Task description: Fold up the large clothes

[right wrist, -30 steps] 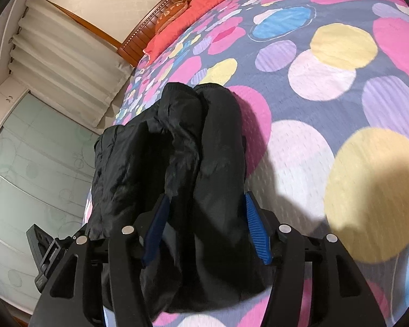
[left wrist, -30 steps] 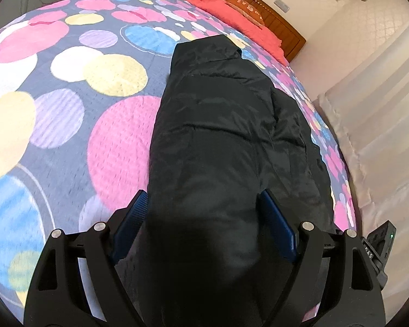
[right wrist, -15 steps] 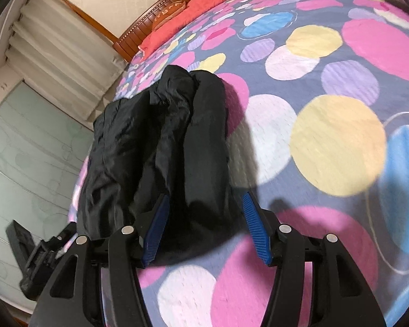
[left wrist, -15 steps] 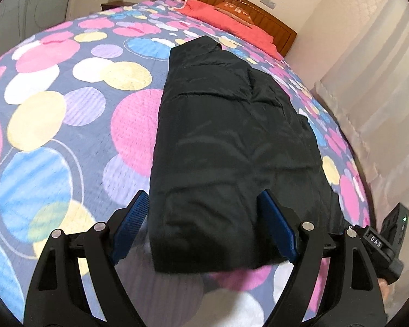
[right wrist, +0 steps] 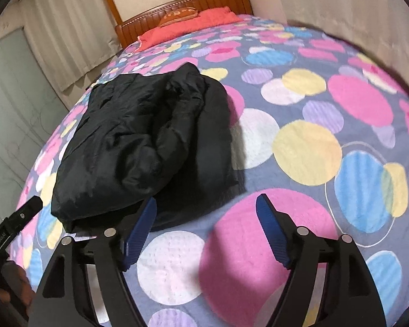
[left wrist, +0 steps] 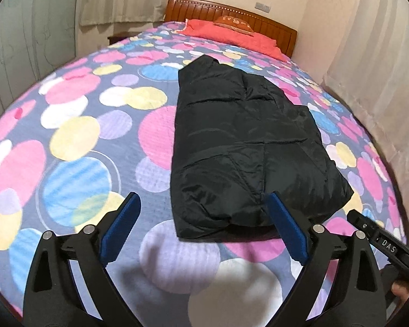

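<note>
A wide bed fills both views, covered by a bedspread (left wrist: 76, 136) of grey-blue cloth with big pink, yellow, blue, lilac and white circles. Pale curtains (left wrist: 373, 62) hang along the side of the bed, and more curtains (right wrist: 68, 27) hang near its head. At the far end stands a wooden headboard (left wrist: 231, 8), and in front of it lies a red pillow (left wrist: 231, 34) with a smaller orange cushion (left wrist: 233, 21) on top.

The black jacket (left wrist: 240, 147) lies folded on the bedspread, a long padded bundle that points toward the headboard, nearer to the curtain side of the bed. In the right wrist view the jacket (right wrist: 139, 141) shows a thick rolled fold along its upper side.

The left gripper (left wrist: 201, 215) hangs above the near end of the jacket. Its jaws have just been opening and now stand wide apart; its blue pads (left wrist: 120, 229) press on nothing, though one pad overlaps the jacket's near edge in the view. The right gripper (right wrist: 205, 218) has also just been opening its jaws; they are apart over the bare bedspread just beside the jacket's near corner, with no cloth between them. Each gripper's body shows at the edge of the other's view, and nothing lies between the grippers and the jacket.
</note>
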